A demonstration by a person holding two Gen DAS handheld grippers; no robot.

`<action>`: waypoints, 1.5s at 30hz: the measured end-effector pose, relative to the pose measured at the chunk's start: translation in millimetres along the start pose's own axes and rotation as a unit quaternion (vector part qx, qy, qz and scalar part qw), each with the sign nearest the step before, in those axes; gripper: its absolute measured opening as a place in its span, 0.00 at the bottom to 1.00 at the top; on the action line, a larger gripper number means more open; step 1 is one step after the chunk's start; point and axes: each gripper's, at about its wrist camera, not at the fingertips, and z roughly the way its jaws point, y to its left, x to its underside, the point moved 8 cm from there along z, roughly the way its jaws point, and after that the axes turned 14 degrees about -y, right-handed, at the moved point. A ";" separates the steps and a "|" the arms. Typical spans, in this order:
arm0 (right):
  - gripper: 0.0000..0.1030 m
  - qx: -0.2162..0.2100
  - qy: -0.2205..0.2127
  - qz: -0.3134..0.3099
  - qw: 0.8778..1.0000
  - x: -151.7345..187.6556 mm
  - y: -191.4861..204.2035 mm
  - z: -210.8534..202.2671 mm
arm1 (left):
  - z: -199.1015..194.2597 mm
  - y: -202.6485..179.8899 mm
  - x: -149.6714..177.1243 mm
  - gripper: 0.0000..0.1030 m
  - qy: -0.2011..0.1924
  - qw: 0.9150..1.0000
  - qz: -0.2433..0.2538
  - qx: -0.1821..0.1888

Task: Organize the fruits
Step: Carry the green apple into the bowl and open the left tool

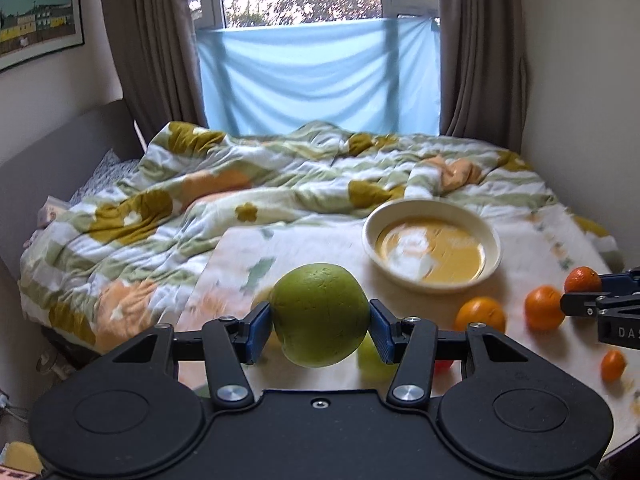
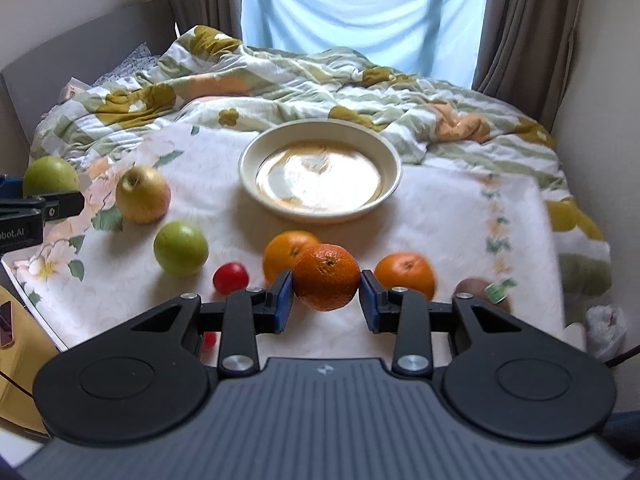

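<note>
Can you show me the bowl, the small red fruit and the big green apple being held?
bowl (image 2: 390,152): right wrist view, right rim.
small red fruit (image 2: 230,277): right wrist view, middle.
green apple (image 1: 320,314): left wrist view, front face.

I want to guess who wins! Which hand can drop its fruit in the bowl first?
Probably the right gripper: its mandarin faces the empty bowl straight ahead. The left gripper holds a green apple, with the bowl off to its right.

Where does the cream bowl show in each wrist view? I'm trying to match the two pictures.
Left wrist: bowl right of centre, beyond the green apple in the left claw.
Right wrist: bowl at centre, beyond the orange in the right claw.
Shared landmark: blue window cloth.
</note>
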 end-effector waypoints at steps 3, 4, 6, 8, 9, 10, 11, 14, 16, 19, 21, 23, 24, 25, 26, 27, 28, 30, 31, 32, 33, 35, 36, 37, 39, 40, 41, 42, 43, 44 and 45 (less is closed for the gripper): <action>0.49 0.004 -0.004 -0.009 1.000 -16.1 -11.6 -3.2 | 2.4 -10.6 -18.3 0.54 -0.013 1.000 -0.005 0.015; 0.49 0.006 -0.005 -0.010 1.000 -19.9 -14.5 -3.8 | 4.0 -13.6 -24.8 0.54 -0.017 1.000 -0.006 0.021; 0.49 0.006 -0.005 -0.011 1.000 -28.9 -21.7 -4.1 | 8.1 -19.5 -37.2 0.54 -0.026 0.999 -0.010 0.034; 0.49 0.012 -0.009 -0.012 1.000 -39.1 -30.4 -2.8 | 15.7 -24.7 -50.0 0.54 -0.033 0.998 -0.020 0.053; 0.49 0.012 -0.009 -0.013 1.000 -44.3 -34.0 -1.5 | 19.9 -27.2 -55.8 0.54 -0.035 0.997 -0.022 0.060; 0.49 0.013 -0.011 -0.012 1.000 -50.5 -38.1 1.0 | 25.8 -29.2 -62.0 0.54 -0.037 0.997 -0.021 0.064; 0.49 0.014 -0.013 -0.011 1.000 -56.0 -41.4 3.5 | 31.1 -31.9 -67.7 0.54 -0.040 0.997 -0.019 0.067; 0.49 0.005 -0.019 0.001 1.000 -72.9 -50.5 12.7 | 51.7 -38.4 -83.8 0.54 -0.045 0.995 -0.017 0.082; 0.49 0.001 -0.023 0.003 1.000 -82.9 -54.7 20.6 | 69.0 -43.0 -93.4 0.54 -0.043 0.994 -0.017 0.096; 0.49 0.002 -0.021 0.008 1.000 -95.2 -60.4 38.7 | 98.0 -48.5 -100.6 0.54 -0.034 0.993 -0.013 0.109; 0.49 0.001 -0.020 0.016 1.000 -100.6 -63.7 50.4 | 117.9 -52.8 -101.8 0.54 -0.028 0.993 -0.002 0.113; 0.49 0.008 -0.019 0.018 1.000 -104.6 -67.7 65.3 | 139.7 -57.9 -99.9 0.54 -0.017 0.992 0.003 0.122; 0.49 0.012 -0.017 0.018 1.000 -106.1 -69.5 72.9 | 150.6 -60.4 -98.4 0.54 -0.011 0.992 0.005 0.127; 0.49 0.014 -0.015 0.021 1.000 -107.0 -70.3 81.8 | 162.9 -64.1 -97.0 0.54 -0.005 0.991 0.008 0.133; 0.49 0.015 -0.013 0.025 0.999 -107.4 -71.0 89.2 | 171.9 -66.6 -95.1 0.54 0.000 0.990 0.011 0.137; 0.49 0.017 -0.010 0.027 0.999 -107.4 -71.5 98.4 | 182.9 -69.7 -92.3 0.54 0.006 0.990 0.016 0.142; 0.49 0.019 -0.008 0.029 0.999 -107.2 -72.6 105.5 | 191.8 -72.0 -90.3 0.54 0.011 0.989 0.020 0.146; 0.49 0.024 -0.002 0.034 0.999 -106.9 -74.6 121.1 | 210.2 -77.9 -84.0 0.54 0.023 0.987 0.028 0.154; 0.49 0.026 0.001 0.037 0.999 -107.1 -76.1 129.5 | 218.5 -80.6 -81.2 0.54 0.028 0.986 0.030 0.159; 0.49 0.028 0.004 0.040 0.999 -106.2 -77.3 135.6 | 226.0 -83.1 -77.6 0.54 0.034 0.985 0.033 0.164; 0.49 0.031 0.006 0.044 0.999 -105.3 -78.7 142.8 | 233.5 -86.3 -74.1 0.54 0.040 0.984 0.036 0.168; 0.49 0.033 0.011 0.052 0.998 -103.6 -81.9 154.4 | 247.5 -92.5 -67.1 0.54 0.051 0.982 0.045 0.176; 0.49 0.035 0.013 0.056 0.998 -102.0 -83.4 160.2 | 253.5 -96.3 -62.4 0.54 0.058 0.980 0.049 0.182; 0.49 0.037 0.016 0.059 0.997 -101.7 -85.3 165.1 | 260.0 -99.3 -59.1 0.54 0.064 0.979 0.052 0.187; 0.49 0.042 0.021 0.063 0.997 -98.8 -88.3 173.2 | 269.0 -106.5 -51.3 0.54 0.075 0.976 0.061 0.195; 0.49 0.044 0.024 0.066 0.997 -97.6 -90.1 177.0 | 272.6 -110.8 -46.5 0.54 0.081 0.974 0.068 0.199; 0.49 0.046 0.026 0.068 0.996 -96.0 -92.0 179.8 | 276.9 -114.3 -43.4 0.54 0.085 0.973 0.074 0.203; 0.49 0.048 0.029 0.071 0.996 -94.3 -94.4 182.0 | 279.7 -117.6 -39.9 0.54 0.090 0.971 0.078 0.206; 0.49 0.049 0.031 0.074 0.996 -92.6 -96.8 184.0 | 281.7 -120.6 -36.5 0.54 0.094 0.970 0.082 0.210; 0.49 0.050 0.033 0.077 0.995 -90.6 -99.3 185.8 | 284.0 -123.3 -33.5 0.54 0.098 0.968 0.086 0.213; 0.49 0.051 0.036 0.080 0.995 -89.0 -101.3 186.6 | 286.3 -125.8 -31.1 0.54 0.100 0.967 0.089 0.216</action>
